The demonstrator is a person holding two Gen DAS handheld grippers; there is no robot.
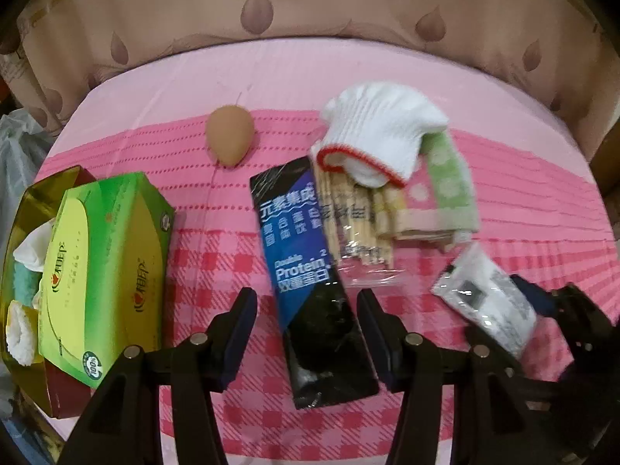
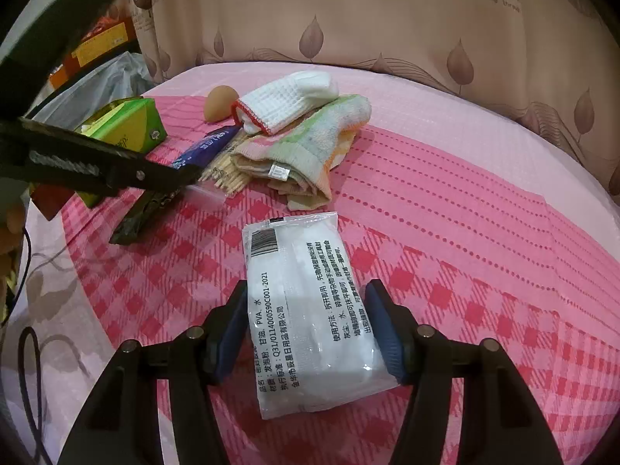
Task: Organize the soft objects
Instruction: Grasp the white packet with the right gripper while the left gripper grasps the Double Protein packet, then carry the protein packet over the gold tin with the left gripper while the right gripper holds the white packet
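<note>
- Your left gripper (image 1: 307,323) has its jaws apart, straddling the black-and-blue protein sachet (image 1: 310,267); gaps show on both sides, no contact. The sachet's near end runs under the jaw frame, so its full outline is cut off.
- Your right gripper (image 2: 308,329) has both blue pads (image 2: 381,325) pressed against the sides of the white sealed pouch (image 2: 310,310): clamped on it. Can't tell if the pouch is lifted or lies on the cloth.
- The pouch is glossy film, printed text and a barcode, with lumpy white fill inside. In the left view it's motion-blurred and half hidden by the right gripper.
- White knit glove (image 1: 372,131), ribbed with a red-edged cuff, lies on top of the folded terry towel (image 1: 441,190) (pink/green, dotted). The towel's lower folds are hidden.
- Clear bag of wooden sticks (image 1: 360,224) lies between sachet and towel, its top tucked under the glove; count unreadable.
- Brown egg-shaped item (image 1: 230,135), smooth and matte, sits alone behind the sachet. Material unclear.
- Green tissue box (image 1: 112,267), glossy card, sits in a gold-lined carton (image 1: 23,209) at the left edge, with rolled white and teal cloths (image 1: 23,271) beside it, partly cut off.
- Everything rests on the pink checked cloth (image 2: 465,271).
</note>
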